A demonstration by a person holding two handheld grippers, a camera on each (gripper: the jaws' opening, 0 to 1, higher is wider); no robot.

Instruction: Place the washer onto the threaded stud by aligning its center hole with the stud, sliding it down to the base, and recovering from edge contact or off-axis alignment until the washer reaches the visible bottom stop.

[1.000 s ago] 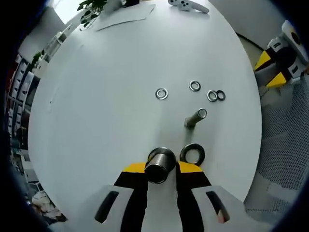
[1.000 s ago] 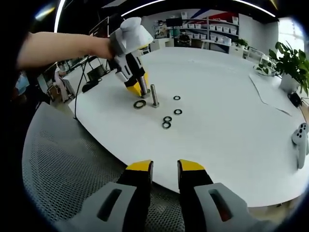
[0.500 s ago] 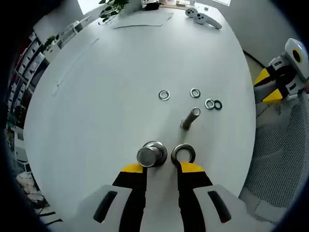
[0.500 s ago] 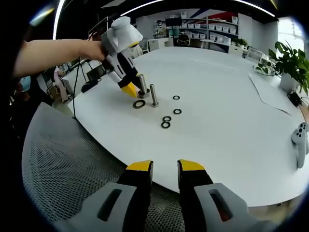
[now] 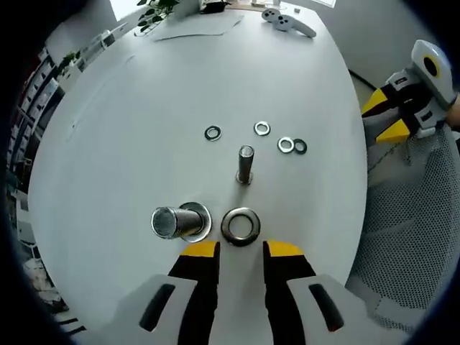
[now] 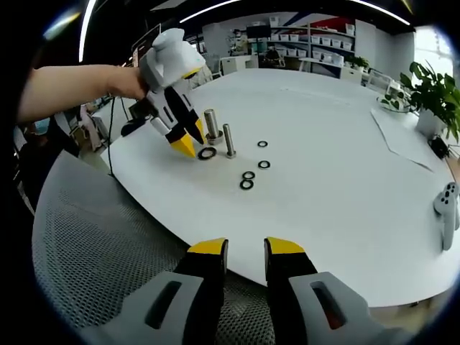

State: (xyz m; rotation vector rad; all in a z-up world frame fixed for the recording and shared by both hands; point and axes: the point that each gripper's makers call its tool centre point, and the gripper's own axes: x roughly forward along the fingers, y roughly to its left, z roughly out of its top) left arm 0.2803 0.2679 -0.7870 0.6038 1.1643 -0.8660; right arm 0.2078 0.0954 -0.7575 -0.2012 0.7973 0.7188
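Note:
A large steel washer (image 5: pixel 241 226) lies flat on the white table (image 5: pixel 144 129), just beyond the tips of my left gripper (image 5: pixel 241 251), which is open and holds nothing. To the washer's left stands a thick stud on a flanged base (image 5: pixel 178 221). A thinner stud (image 5: pixel 246 164) stands upright further out. In the right gripper view the left gripper (image 6: pixel 189 140) hovers tilted beside the large washer (image 6: pixel 208 153), the thick stud (image 6: pixel 211 126) and the thin stud (image 6: pixel 229 141). My right gripper (image 6: pixel 244 251) is open and bare, off the table's edge.
Several small washers (image 5: pixel 261 129) lie scattered past the thin stud, also as small washers (image 6: pixel 248 180). A game controller (image 5: pixel 287 20), paper (image 5: pixel 198 25) and a plant (image 6: pixel 431 93) sit at the far side. A mesh chair (image 6: pixel 108 251) stands below the right gripper (image 5: pixel 384 118).
The thick stud was between my left jaws a second ago; the left gripper has drawn back and the stud now stands free on the table. The right gripper has stayed put.

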